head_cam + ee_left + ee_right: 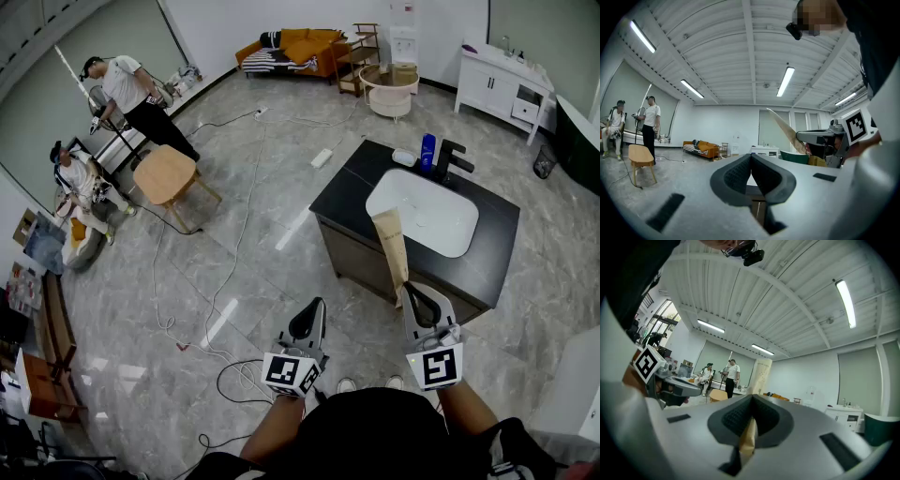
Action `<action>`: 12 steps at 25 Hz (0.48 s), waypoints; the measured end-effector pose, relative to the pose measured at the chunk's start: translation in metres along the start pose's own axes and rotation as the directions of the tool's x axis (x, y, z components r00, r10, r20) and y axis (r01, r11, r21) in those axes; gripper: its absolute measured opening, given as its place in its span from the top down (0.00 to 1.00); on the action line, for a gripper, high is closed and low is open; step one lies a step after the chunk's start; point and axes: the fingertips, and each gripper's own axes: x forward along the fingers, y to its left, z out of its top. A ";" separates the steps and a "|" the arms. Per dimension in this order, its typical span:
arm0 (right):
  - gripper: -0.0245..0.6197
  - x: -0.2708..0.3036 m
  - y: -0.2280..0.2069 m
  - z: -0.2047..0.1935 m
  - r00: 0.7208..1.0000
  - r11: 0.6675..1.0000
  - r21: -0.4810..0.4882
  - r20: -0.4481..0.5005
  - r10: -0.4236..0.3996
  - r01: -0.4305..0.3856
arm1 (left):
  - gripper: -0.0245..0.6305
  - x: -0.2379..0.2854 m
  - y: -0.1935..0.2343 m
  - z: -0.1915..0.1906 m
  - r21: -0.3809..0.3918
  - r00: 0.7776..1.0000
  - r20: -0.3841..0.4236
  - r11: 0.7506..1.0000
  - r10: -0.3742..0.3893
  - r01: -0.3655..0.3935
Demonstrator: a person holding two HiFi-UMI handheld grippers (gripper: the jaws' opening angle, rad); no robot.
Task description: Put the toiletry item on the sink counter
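Observation:
A long flat tan toiletry tube (391,242) sticks up and forward out of my right gripper (413,296), which is shut on its lower end. In the right gripper view the tube (760,375) rises past the closed pads. It hangs in front of the dark sink counter (345,199), whose white basin (424,212) lies just beyond the tube's tip. My left gripper (309,319) is held beside it on the left over the floor, jaws closed together with nothing between them (751,174). The left gripper view catches the right gripper (819,137) and the tube (784,128).
On the counter's far edge stand a blue bottle (427,150), a black faucet (452,158) and a small white dish (404,157). Cables trail over the grey floor. A wooden stool (167,174) and two people (127,94) are at the left; a sofa (292,49) stands at the back.

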 end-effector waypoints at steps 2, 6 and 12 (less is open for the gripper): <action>0.95 -0.002 0.001 -0.007 1.000 1.000 0.001 -0.022 0.001 -0.001 | 0.95 0.001 -0.006 -0.006 -0.012 1.000 -0.001 1.000 -0.010 0.010; 0.95 0.001 0.008 -0.009 1.000 1.000 0.006 -0.022 0.014 -0.014 | 0.95 -0.002 -0.007 -0.007 -0.002 1.000 -0.003 1.000 -0.019 0.019; 0.95 0.009 0.014 -0.007 1.000 1.000 0.017 -0.005 0.011 -0.011 | 0.95 -0.005 0.001 -0.014 -0.013 0.999 -0.017 0.999 -0.030 0.030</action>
